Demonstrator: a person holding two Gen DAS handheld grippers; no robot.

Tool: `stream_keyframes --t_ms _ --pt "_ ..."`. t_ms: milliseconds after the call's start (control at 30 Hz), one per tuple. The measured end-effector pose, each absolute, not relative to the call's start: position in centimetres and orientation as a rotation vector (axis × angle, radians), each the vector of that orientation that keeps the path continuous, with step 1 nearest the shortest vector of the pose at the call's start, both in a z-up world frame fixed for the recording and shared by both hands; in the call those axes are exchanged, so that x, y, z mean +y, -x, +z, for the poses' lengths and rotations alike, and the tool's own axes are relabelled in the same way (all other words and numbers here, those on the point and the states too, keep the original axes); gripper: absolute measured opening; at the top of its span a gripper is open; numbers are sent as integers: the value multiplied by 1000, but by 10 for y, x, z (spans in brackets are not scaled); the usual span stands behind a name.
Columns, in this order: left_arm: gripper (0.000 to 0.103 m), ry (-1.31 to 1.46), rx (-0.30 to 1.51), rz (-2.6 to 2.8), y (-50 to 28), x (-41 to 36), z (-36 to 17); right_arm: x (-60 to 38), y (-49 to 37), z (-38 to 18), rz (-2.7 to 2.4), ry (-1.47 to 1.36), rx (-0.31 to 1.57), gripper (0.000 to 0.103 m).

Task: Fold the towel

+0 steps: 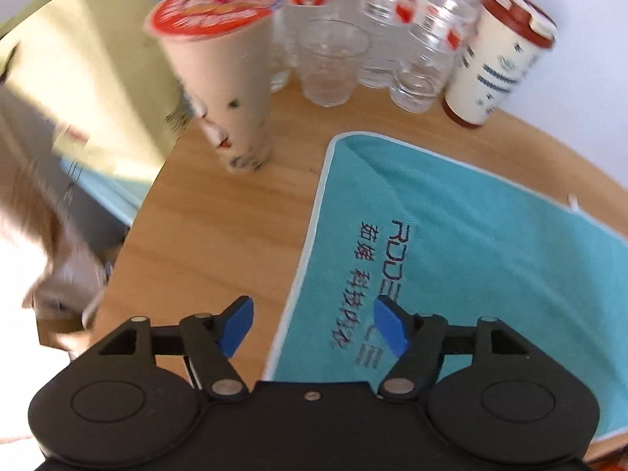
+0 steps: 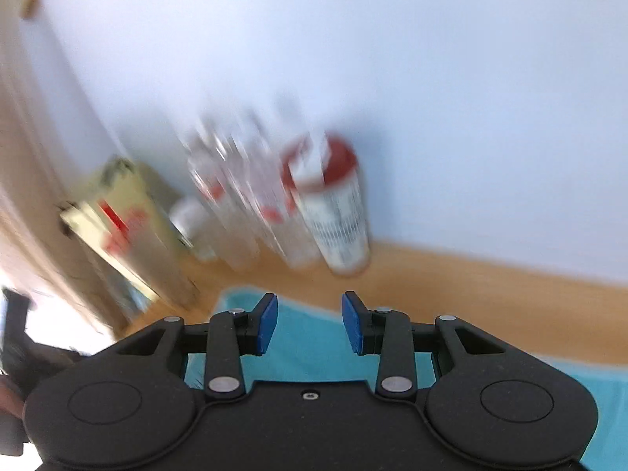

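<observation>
The teal towel (image 1: pixel 471 259) is lying spread flat on the round wooden table (image 1: pixel 219 235), filling the left wrist view from 2 o'clock to 5 o'clock. The left gripper (image 1: pixel 312 325) is hovering over the towel's left hem with its blue fingers spread and holding nothing. At 12 o'clock, a milk tea cup (image 1: pixel 223 74), clear plastic bottles (image 1: pixel 396 27) and a paper coffee cup (image 1: pixel 498 59) are standing against the wall. The right gripper (image 2: pixel 310 324) is hanging above the towel with fingers apart and empty; its view is blurred.
</observation>
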State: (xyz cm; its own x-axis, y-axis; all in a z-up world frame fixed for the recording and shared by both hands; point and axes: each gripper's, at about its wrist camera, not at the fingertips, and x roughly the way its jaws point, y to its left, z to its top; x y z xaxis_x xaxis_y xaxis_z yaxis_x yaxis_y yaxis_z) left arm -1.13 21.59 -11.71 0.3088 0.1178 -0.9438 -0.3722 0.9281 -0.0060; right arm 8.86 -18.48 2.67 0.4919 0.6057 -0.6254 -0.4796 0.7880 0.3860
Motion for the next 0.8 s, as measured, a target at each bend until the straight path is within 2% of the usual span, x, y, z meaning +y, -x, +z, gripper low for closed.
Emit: stream_keyframes --t_ms 233,333,400,433,533,700,800 --pt "72 449 1031 718 66 149 -88 -262 -163 131 856 -254 642 41" --pt "82 522 929 889 92 108 -77 -268 -193 166 942 -173 637 42" --pt "85 545 898 978 101 75 -73 -256 -201 175 1005 -112 621 52" --pt "85 548 890 1003 102 67 -73 -243 -204 177 1048 -62 608 52" --pt "86 565 858 1078 103 54 -76 -195 -202 162 1177 17 599 52" --pt "86 572 801 1244 101 66 -100 -96 -186 98 1371 124 656 51" --pt "86 592 799 1341 104 90 -121 -35 -175 47 1450 209 753 45"
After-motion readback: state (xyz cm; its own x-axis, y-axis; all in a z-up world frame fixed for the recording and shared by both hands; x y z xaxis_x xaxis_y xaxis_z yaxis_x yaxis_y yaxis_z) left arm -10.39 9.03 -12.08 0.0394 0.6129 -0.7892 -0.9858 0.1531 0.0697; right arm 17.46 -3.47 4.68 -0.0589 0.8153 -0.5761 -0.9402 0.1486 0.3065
